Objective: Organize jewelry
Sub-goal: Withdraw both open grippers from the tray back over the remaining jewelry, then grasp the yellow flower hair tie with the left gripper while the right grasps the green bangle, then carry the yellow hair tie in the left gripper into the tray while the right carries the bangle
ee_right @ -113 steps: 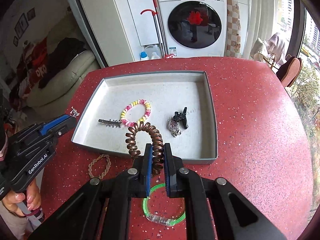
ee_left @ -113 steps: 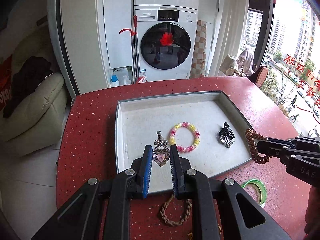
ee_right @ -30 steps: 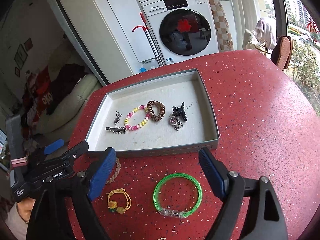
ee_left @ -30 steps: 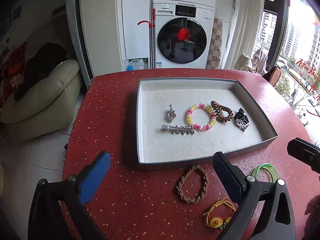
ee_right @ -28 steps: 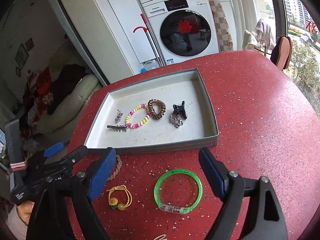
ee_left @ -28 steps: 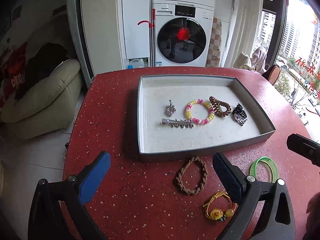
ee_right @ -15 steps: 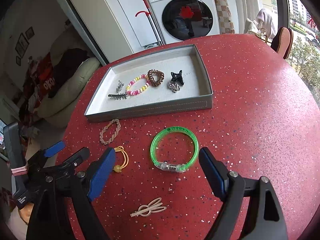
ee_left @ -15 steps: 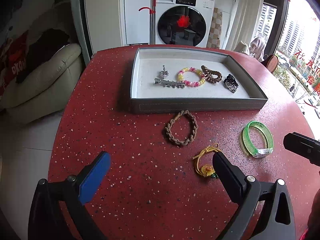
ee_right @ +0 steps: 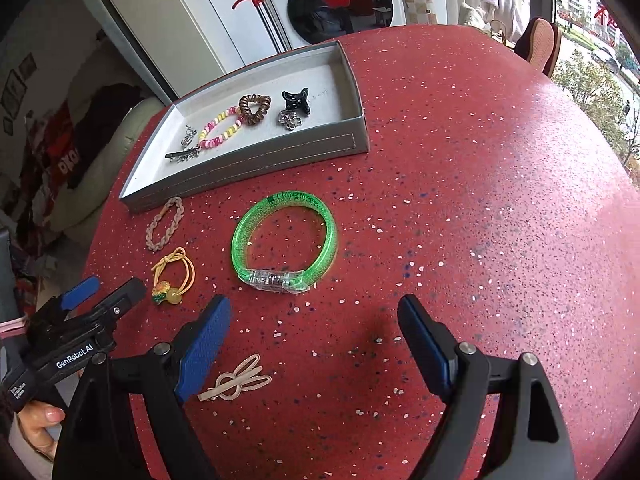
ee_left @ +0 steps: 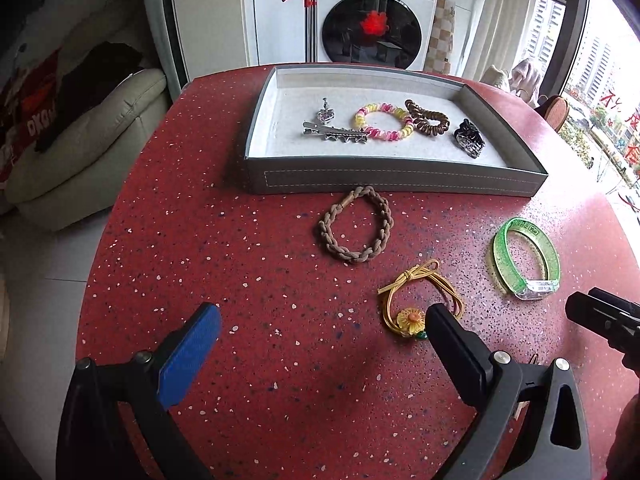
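Red speckled table [ee_right: 480,200], translucent green glitter bangle [ee_right: 283,240]

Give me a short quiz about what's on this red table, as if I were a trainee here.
1. True or false: the green bangle lies inside the grey tray.
2. How many pieces lie in the tray?
3. Which piece lies nearest the left tool: (a) braided bracelet, (b) yellow flower hair tie, (c) beaded bracelet?

Key
1. False; it lies on the table in front of the tray.
2. Five: heart pendant, hair clip, beaded bracelet, brown spiral hair tie, black claw clip.
3. (b).
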The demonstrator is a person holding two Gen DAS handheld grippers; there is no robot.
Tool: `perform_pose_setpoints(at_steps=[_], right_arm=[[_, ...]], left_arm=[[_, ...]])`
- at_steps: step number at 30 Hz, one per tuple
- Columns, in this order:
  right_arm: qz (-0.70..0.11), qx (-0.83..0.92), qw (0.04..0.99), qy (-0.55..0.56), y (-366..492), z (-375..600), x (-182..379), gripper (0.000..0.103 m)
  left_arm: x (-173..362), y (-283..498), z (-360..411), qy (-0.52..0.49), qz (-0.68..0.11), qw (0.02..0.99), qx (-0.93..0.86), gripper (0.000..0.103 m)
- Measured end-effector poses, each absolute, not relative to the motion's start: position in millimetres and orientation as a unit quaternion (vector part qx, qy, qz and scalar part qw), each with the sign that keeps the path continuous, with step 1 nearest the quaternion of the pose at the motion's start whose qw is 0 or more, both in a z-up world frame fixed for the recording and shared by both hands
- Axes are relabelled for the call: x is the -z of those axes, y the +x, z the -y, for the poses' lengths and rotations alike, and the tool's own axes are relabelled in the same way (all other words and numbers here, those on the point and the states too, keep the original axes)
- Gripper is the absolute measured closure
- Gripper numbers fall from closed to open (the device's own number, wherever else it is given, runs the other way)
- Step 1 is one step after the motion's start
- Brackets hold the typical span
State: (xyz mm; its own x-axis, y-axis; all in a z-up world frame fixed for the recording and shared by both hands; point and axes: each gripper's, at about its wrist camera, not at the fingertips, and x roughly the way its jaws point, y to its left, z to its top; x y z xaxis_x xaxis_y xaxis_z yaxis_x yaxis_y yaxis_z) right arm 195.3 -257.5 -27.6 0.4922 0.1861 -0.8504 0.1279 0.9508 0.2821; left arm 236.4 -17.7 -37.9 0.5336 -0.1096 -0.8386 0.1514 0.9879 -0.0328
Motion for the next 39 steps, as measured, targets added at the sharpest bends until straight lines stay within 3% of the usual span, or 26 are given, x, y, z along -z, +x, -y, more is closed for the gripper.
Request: perform_pose_setpoints(at_steps=[13,23,30,32,34,35,38,39], right_arm=[[-0.508,0.015,0.847,0.153,220.9,274.3,26.5,0.016],[-0.526,0.018,0.844,0.104,244.5,256.8,37.8,0.019],[-0.527,0.022,0.848,0.040,246.3,238.2,38.3,0.042],[-0.526,0.024,0.850,0.018,245.6,232.4,38.9,0.046],[-0.525,0.018,0.851,0.015,245.8,229.6,38.3,0.055],[-0.525,0.016,0.851,0.015,245.0,228.9,37.6,0.057],[-0.525,0.010,0.851,0.013,244.6,225.5,36.3,0.078],[-0.525,0.012,0.851,0.010,243.9,224.8,35.9,0.089]], left_arm=[[45.9,246.8,29.3,0.025,-0.493,0.867,0.071,0.000],[48.5,241.7,39.0,0.050,-0.490,0.866,0.090,0.017],[44.1,234.2,51.5,0.088,-0.485,0.864,0.104,0.028],[42.9,231.5,53.4,0.088,-0.483,0.863,0.118,0.047],[42.8,229.7,57.2,0.095,-0.482,0.862,0.126,0.079],[43.3,228.4,58.3,0.098,-0.481,0.862,0.128,0.080],[42.8,226.3,55.0,0.083,-0.480,0.861,0.144,0.081],[42.3,226.2,52.2,0.071,-0.482,0.860,0.152,0.081]])
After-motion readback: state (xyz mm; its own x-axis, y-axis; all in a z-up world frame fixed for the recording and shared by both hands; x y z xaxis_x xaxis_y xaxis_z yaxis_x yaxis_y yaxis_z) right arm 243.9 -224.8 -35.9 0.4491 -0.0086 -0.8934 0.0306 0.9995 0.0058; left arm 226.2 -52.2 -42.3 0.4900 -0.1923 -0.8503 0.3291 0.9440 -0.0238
